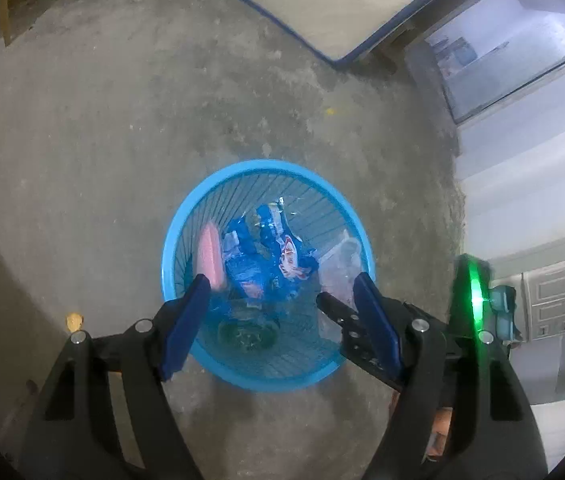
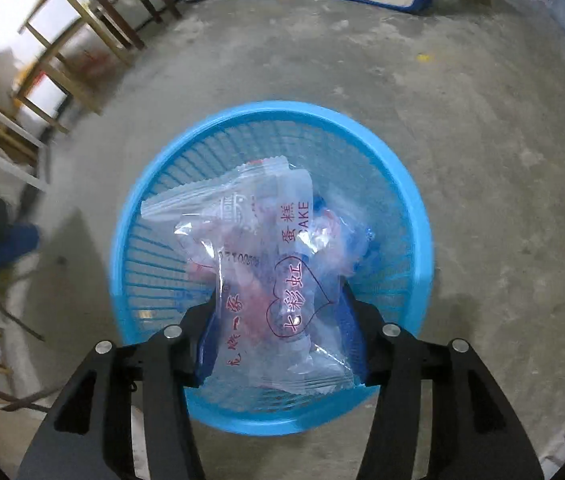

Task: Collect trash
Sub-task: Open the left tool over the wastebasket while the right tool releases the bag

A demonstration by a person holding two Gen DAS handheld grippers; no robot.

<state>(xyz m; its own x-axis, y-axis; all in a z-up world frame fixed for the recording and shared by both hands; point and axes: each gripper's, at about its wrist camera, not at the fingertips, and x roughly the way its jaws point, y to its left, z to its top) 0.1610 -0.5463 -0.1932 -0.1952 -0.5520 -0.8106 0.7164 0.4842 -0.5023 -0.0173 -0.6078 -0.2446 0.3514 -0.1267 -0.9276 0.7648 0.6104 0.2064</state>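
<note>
My left gripper point(image 1: 278, 292) is released, jaws spread wide over the blue basket point(image 1: 186, 216), nothing between the blue pads point(image 1: 186, 316). A pink piece point(image 1: 211, 257) sits just past the left pad's tip, blurred, against the inner wall of the basket. I can't tell if it touches the pad.

Beyond it, a crumpled blue wrapper point(image 1: 274, 256) with red-and-white print lies inside the basket. A clear bag point(image 1: 340, 268) shows at the basket's right side, beside the right pad.

My right gripper point(image 2: 278, 312) points down into the same blue basket point(image 2: 418, 208). A clear cake bag point(image 2: 266, 264) with red print hangs between its jaws. The pads flank the bag's lower part, but I can't tell if they press on it, as the plastic hides the contact. The bag's upper end reaches over the basket's middle, and blue and pink trash shows blurred through it.

The basket stands on a bare concrete floor point(image 1: 122, 120). A small yellow scrap point(image 1: 329, 111) lies on the floor past the basket. Wooden stools point(image 2: 82, 40) stand far left in the right wrist view, and a blue-edged mat point(image 1: 322, 0) lies at the far side.
</note>
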